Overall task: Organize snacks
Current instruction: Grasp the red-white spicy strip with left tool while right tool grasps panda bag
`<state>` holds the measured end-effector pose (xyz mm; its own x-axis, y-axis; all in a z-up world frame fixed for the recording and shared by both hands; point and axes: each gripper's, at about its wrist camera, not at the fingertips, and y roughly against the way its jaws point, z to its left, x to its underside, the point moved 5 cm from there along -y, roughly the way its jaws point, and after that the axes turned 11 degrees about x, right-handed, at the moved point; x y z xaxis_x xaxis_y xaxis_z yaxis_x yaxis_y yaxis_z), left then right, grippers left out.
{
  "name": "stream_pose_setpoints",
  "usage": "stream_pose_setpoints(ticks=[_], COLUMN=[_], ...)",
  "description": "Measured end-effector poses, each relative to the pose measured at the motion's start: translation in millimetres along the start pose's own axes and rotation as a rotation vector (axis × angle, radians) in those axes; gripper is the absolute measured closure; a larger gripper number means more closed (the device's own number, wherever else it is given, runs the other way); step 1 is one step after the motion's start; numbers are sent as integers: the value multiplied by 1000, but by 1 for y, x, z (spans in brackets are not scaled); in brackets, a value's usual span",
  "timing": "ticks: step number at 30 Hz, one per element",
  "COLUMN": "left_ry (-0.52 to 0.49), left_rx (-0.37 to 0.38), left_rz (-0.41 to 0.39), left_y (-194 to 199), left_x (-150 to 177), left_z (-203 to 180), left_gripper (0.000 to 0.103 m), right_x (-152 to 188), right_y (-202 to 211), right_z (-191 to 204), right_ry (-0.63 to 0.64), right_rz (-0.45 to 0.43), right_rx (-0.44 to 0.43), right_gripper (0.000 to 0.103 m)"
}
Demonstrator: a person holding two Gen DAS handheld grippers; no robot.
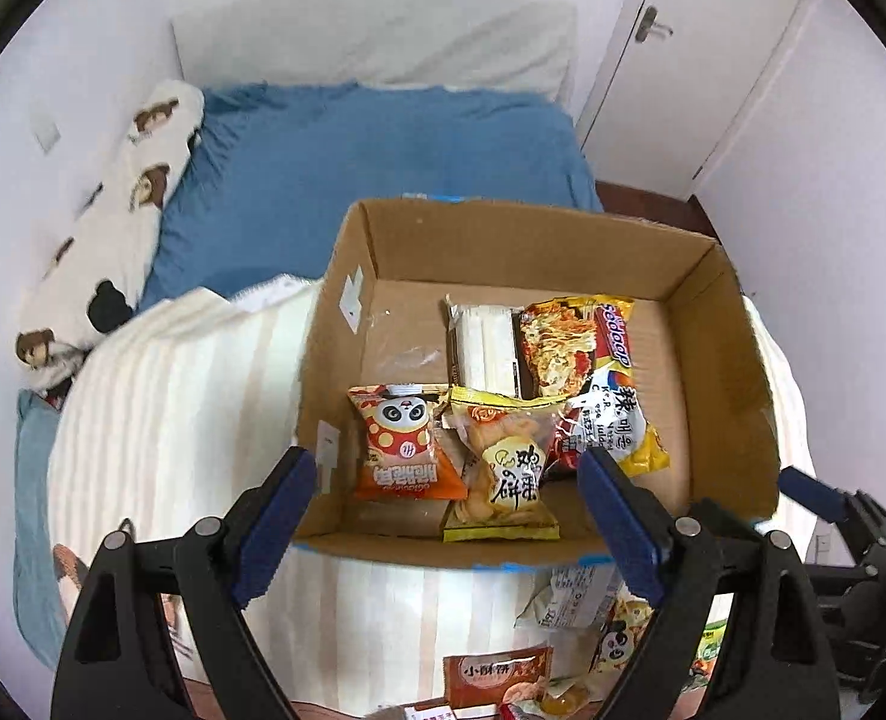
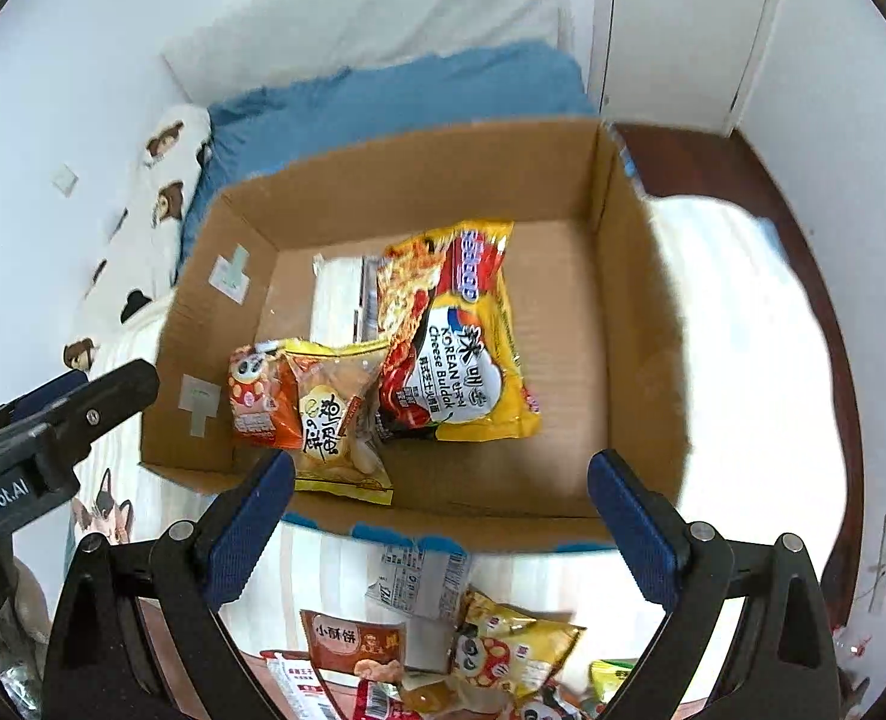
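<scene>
Four packets in the box (image 2: 640, 324), white one (image 2: 338, 294) half hidden.

On the yellow noodle packet (image 2: 460, 336) in the cardboard box (image 2: 640, 324), you can read "KOREAN Cheese Buldak" in black on its white panel, beside large Chinese and Korean characters, and the blue brand band along its edge reads "Sedaap" in the left wrist view. The clear biscuit bag (image 2: 335, 420) next to it carries large black Chinese brush characters ending in "饼". The orange panda packet (image 1: 404, 444) shows white Korean lettering, upside down to you. Below the box, the brown packet (image 2: 356, 642) reads "小酥饼". The body of the left hand-held gripper (image 2: 17, 501) shows "enRobot.AI", its start cut off.
</scene>
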<state>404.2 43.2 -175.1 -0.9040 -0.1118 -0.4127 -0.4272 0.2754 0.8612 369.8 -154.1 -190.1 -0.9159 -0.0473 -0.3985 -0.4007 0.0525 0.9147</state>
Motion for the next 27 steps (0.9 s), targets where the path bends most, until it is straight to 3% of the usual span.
stream_pose_setpoints(ticks=[9, 16, 22, 27], left_ry=[-54, -49, -43, 37], left_rx=[-20, 11, -3, -16], left_rz=[-113, -144, -110, 38], left_y=[55, 81, 83, 41], left_x=[31, 56, 96, 154], left_z=[-13, -25, -30, -11], left_gripper=[14, 14, 14, 14], right_x=[27, 53, 97, 152], right_y=[59, 100, 96, 54], right_z=[-8, -10, -33, -69], right_ry=[-1, -12, -67, -185], right_rz=[-127, -164, -98, 40], right_rx=[-1, -58, -99, -109], right_gripper=[3, 3, 3, 3])
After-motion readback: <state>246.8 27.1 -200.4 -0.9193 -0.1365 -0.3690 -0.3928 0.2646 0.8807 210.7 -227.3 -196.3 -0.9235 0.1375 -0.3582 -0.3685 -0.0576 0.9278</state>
